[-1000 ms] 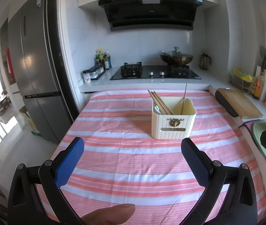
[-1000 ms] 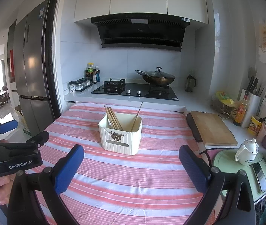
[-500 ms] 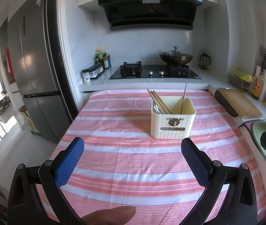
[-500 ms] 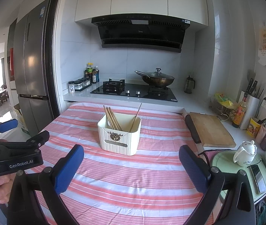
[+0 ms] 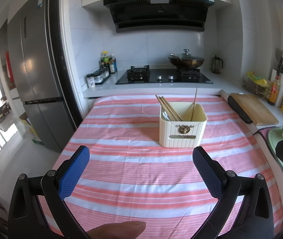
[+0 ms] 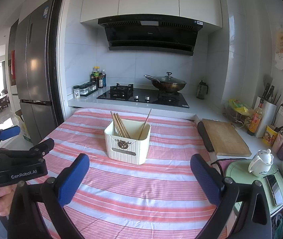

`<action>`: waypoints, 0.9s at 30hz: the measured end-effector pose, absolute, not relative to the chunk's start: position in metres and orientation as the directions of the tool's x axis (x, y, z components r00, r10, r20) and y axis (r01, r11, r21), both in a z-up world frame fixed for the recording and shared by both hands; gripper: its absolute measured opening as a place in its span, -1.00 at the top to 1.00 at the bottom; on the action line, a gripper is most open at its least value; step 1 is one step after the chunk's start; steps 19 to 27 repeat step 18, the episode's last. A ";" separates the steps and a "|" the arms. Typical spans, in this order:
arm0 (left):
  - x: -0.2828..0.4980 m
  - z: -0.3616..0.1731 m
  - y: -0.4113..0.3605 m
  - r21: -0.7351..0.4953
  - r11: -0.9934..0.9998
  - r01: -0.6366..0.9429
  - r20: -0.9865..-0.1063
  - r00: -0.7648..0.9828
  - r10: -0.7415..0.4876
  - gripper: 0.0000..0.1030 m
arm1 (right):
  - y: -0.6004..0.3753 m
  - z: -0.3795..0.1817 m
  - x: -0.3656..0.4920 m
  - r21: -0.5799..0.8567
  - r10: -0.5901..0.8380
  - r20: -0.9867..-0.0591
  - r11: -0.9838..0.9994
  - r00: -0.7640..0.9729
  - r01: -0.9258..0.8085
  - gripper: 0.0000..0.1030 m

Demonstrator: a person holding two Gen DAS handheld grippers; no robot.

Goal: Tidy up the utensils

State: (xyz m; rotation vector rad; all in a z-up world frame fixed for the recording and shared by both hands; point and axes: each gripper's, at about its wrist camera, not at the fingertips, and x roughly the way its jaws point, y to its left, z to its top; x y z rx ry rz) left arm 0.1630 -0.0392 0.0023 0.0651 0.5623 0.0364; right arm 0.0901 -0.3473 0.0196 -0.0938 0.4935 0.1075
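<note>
Far left: grey refrigerator (image 5: 39, 63), tall, upright, beside a black door frame.

Left of the hob: spice jars (image 6: 85, 88) and sauce bottles (image 6: 98, 77) grouped on the white counter.

Lower left: left gripper (image 5: 141, 155), blue-padded fingers (image 5: 73, 171) spread wide, nothing between them, hovering over the near part of the tablecloth. A fingertip (image 5: 119, 229) of the person shows at the bottom edge of the left wrist view. In the right wrist view the same gripper appears side-on at the left edge, black body marked "GenRobot.AI".

Centre: pink-and-white striped tablecloth (image 5: 131, 179) covering the table. On it, toward the far side, a cream ribbed utensil holder (image 5: 182, 127) with a bronze ornament on its front. Inside: a bundle of wooden chopsticks (image 5: 168, 107) leaning left, a single chopstick (image 5: 194, 107) on the right side, and a spoon (image 5: 164, 114) partly hidden behind the bundle.

Centre back: black gas hob (image 5: 163, 76), lidded wok (image 5: 186, 59) on its right burner, range hood (image 5: 159, 12) above.

Lower centre-right: right gripper (image 6: 139, 162), blue pads wide apart, holding nothing, near the table's front edge.

Right: wooden cutting board (image 6: 225, 136) on the counter, white teapot (image 6: 261, 162) on a green tray (image 6: 239, 169), knife block (image 6: 267, 113).
</note>
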 end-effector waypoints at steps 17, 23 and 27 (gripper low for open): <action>0.161 0.005 -0.037 0.050 0.998 -0.024 -0.505 0.862 0.046 -1.00 | -0.346 0.019 0.092 -0.070 0.079 -0.480 0.989 0.874 -0.128 -1.00; 0.162 0.006 -0.036 0.060 0.998 -0.021 -0.505 0.862 0.048 -1.00 | -0.346 0.019 0.092 -0.070 0.078 -0.480 0.990 0.874 -0.126 -1.00; 0.162 0.006 -0.036 0.060 0.998 -0.021 -0.505 0.862 0.048 -1.00 | -0.346 0.019 0.092 -0.070 0.078 -0.480 0.990 0.874 -0.126 -1.00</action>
